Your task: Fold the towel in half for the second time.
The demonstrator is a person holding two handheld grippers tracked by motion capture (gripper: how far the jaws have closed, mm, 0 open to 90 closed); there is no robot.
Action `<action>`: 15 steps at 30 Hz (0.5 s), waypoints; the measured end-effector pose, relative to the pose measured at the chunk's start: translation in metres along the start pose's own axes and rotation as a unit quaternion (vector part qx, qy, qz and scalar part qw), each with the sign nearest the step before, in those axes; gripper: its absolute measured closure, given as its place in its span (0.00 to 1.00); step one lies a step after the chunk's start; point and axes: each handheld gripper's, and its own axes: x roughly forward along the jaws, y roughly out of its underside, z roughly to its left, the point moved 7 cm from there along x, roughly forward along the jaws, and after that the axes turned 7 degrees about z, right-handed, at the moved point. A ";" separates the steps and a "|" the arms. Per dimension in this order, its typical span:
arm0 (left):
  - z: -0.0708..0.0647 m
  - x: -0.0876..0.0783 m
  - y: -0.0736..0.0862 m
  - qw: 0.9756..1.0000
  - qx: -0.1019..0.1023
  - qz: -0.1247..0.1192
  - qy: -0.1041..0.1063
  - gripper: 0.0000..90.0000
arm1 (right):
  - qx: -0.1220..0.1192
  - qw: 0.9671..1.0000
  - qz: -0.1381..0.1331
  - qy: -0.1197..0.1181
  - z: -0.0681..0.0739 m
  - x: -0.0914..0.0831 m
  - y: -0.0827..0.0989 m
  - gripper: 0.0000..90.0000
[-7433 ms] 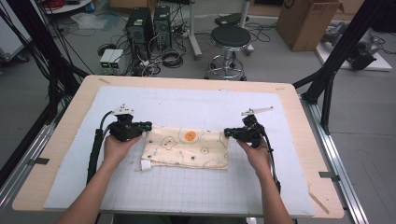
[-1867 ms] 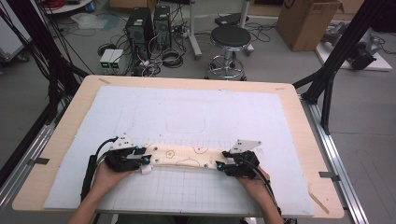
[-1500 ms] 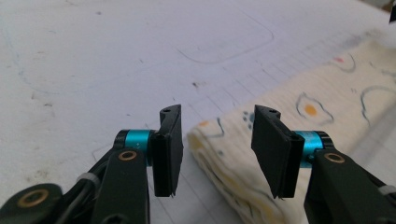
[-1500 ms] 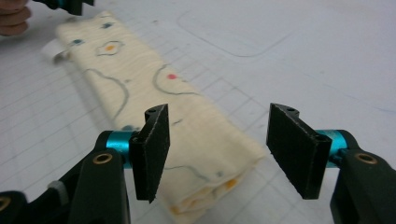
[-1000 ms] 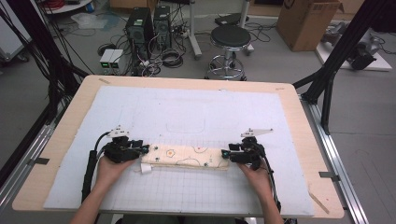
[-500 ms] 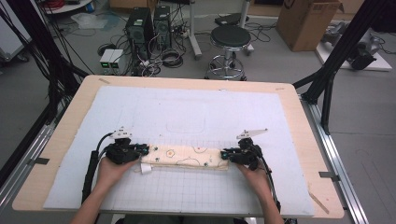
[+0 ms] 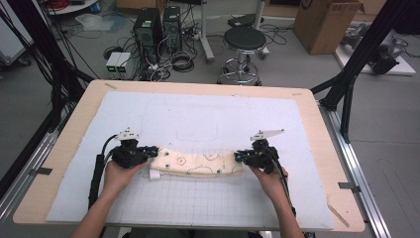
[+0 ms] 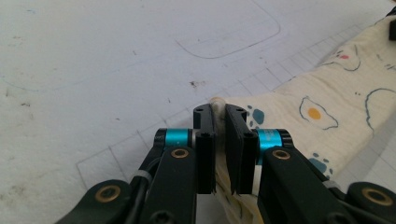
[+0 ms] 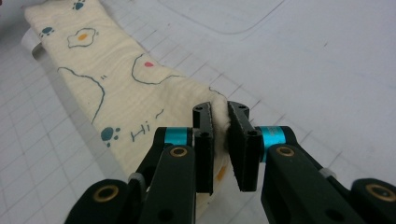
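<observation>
One word can be read — "Hi", in dark blue line-lettering, printed on the cream cloth [image 9: 126, 88], just beside a blue paw print, in the right gripper view. The cardboard box [image 7: 324, 25] on the floor at far right bears a dark round mark — too cut off to read.

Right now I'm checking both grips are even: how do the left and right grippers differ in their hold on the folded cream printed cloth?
The left gripper pinches the cloth's end by the teal spots and fried-egg print; the right gripper pinches the end near the "Hi" lettering and paw print. The left fingers stand parallel; the right fingers splay slightly. Both have just been closing, with cloth bunched between them.
</observation>
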 end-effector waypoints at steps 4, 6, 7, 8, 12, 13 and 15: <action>0.006 0.002 -0.011 1.000 -0.014 -0.013 -0.003 0.92 | 0.005 1.000 -0.006 0.008 -0.008 0.000 -0.011 0.90; 0.010 0.004 -0.015 1.000 -0.023 -0.019 -0.006 0.92 | 0.012 1.000 -0.005 0.015 -0.014 0.001 -0.014 0.90; 0.013 0.006 -0.017 0.999 -0.028 -0.017 -0.009 0.92 | 0.014 1.000 -0.007 0.015 -0.016 0.002 -0.016 0.90; 0.015 0.007 -0.019 0.999 -0.028 -0.017 -0.011 0.92 | 0.022 1.000 -0.008 0.016 -0.018 0.003 -0.017 0.90; 0.022 0.014 -0.026 0.999 -0.034 -0.016 -0.020 0.92 | 0.031 0.999 -0.010 0.024 -0.027 0.008 -0.024 0.90; 0.024 0.015 -0.027 0.999 -0.038 -0.015 -0.023 0.92 | 0.030 0.999 -0.009 0.026 -0.029 0.009 -0.026 0.90; 0.028 0.017 -0.031 0.999 -0.038 -0.015 -0.027 0.92 | 0.035 0.999 -0.008 0.031 -0.033 0.012 -0.029 0.90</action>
